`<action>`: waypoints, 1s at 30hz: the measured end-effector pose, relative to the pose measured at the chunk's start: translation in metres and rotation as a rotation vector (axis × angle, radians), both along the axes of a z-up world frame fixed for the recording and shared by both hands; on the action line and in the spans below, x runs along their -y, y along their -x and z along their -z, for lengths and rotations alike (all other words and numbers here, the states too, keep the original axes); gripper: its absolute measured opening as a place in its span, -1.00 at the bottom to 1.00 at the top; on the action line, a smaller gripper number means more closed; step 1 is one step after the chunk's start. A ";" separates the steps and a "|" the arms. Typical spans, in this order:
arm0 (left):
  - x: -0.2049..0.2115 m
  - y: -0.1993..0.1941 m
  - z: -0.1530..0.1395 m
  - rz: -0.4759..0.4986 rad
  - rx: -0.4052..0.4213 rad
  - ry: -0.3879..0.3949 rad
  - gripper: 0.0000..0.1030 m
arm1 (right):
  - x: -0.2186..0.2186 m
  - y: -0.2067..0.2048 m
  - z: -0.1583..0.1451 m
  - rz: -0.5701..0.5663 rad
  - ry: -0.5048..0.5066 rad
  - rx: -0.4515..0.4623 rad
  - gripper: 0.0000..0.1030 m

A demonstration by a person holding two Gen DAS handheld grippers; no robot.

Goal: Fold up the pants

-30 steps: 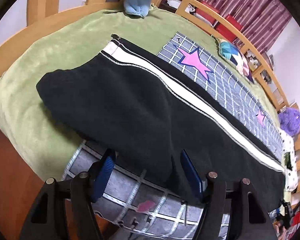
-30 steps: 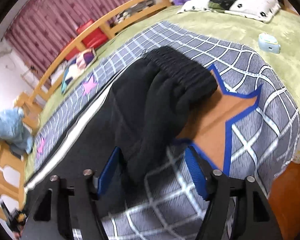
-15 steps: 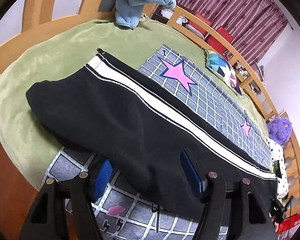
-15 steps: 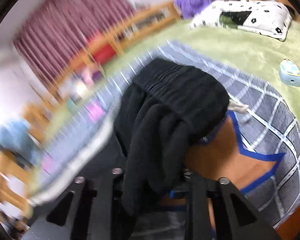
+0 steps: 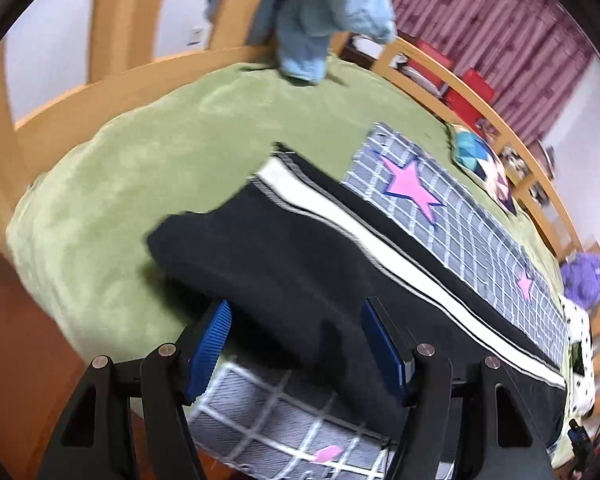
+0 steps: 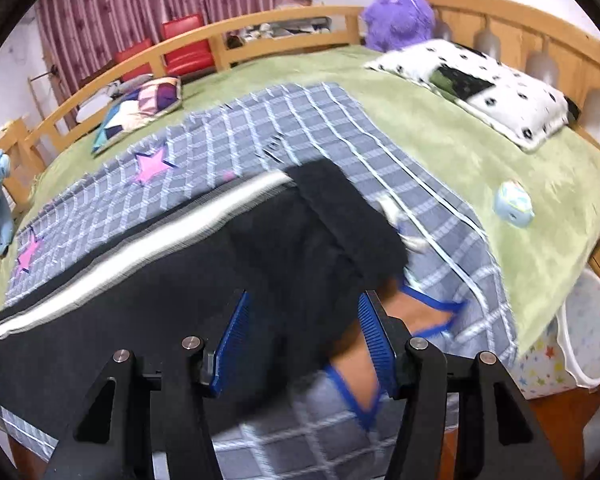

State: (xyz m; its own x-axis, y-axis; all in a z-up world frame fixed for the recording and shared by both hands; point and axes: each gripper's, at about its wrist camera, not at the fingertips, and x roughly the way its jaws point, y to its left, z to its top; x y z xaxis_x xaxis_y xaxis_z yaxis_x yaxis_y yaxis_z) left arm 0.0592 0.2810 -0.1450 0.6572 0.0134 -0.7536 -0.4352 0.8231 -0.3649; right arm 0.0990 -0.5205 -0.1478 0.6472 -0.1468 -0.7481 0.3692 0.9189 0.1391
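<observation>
Black pants with a white side stripe lie lengthwise on a grey checked blanket. My left gripper stands open at the leg end, with the near edge of the fabric lying between its blue pads. In the right wrist view the pants end in a ribbed waistband with a white drawstring. My right gripper is over the waist end and its jaws are opening. Black fabric lies between them, not pinched.
A green cover spreads over the bed inside a wooden rail. On it are a spotted pillow, a purple plush toy, a patchwork cushion and a small pale blue object. A white bucket stands on the floor.
My right gripper closed on the bunched waist fabric, rose and rolled, then let go; the waist now lies flatter. My left gripper drew back and up with its jaws unchanged.
</observation>
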 end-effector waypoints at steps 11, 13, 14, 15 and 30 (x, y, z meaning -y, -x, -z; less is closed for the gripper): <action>-0.040 -0.015 0.054 -0.015 -0.086 0.120 0.36 | -0.097 -0.051 -0.022 -0.118 -0.025 0.011 0.08; -0.048 -0.019 0.061 -0.031 -0.051 0.175 0.34 | -0.108 -0.050 -0.023 -0.132 -0.012 -0.003 0.08; -0.052 -0.021 0.065 -0.045 -0.033 0.194 0.34 | -0.111 -0.048 -0.023 -0.132 -0.003 -0.005 0.08; -0.054 -0.022 0.067 -0.054 -0.026 0.203 0.28 | -0.115 -0.046 -0.024 -0.126 0.006 -0.007 0.08; -0.060 -0.026 0.043 -0.059 -0.079 -0.011 -0.13 | -0.138 -0.041 -0.016 -0.148 -0.020 -0.034 0.08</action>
